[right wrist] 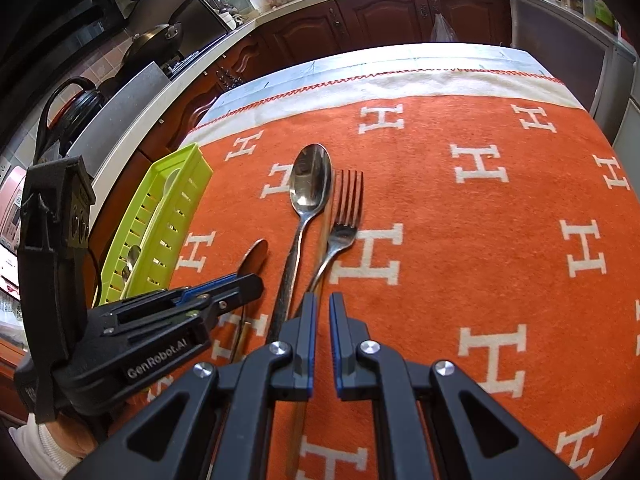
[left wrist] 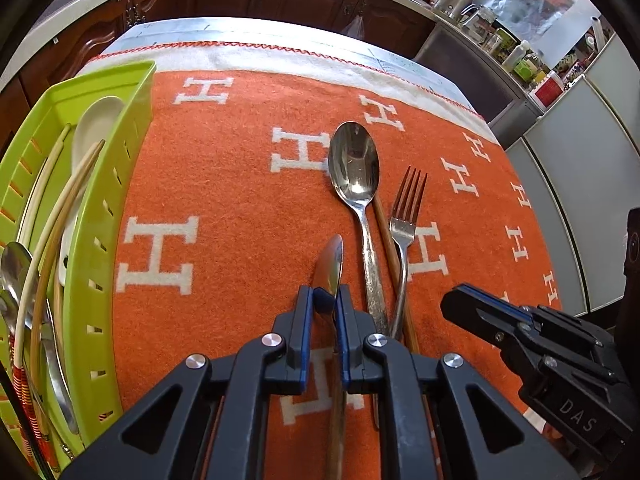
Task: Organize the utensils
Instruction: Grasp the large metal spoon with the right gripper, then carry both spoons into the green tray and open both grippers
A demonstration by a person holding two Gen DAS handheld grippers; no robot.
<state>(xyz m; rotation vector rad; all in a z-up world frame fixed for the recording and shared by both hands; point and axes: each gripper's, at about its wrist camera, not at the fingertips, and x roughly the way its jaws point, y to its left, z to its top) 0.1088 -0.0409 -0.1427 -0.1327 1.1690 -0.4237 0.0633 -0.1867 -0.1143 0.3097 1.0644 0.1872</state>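
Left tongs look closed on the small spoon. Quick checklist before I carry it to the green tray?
1. Left tongs shut on small spoon, pinched near its bowl: ok.
2. Spoon lifted off the orange cloth: cannot tell.
3. Right tongs shut and holding nothing: ok.
4. Green tray has room, though it already holds chopsticks and spoons: ok.
5. Large spoon and fork lie clear of the grip: ok.

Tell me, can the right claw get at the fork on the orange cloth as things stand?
Probably yes. The right claw is shut and holds nothing, and the fork lies just ahead of it with nothing over it. A wooden chopstick lies tight against its handle, so it could get pinched along.
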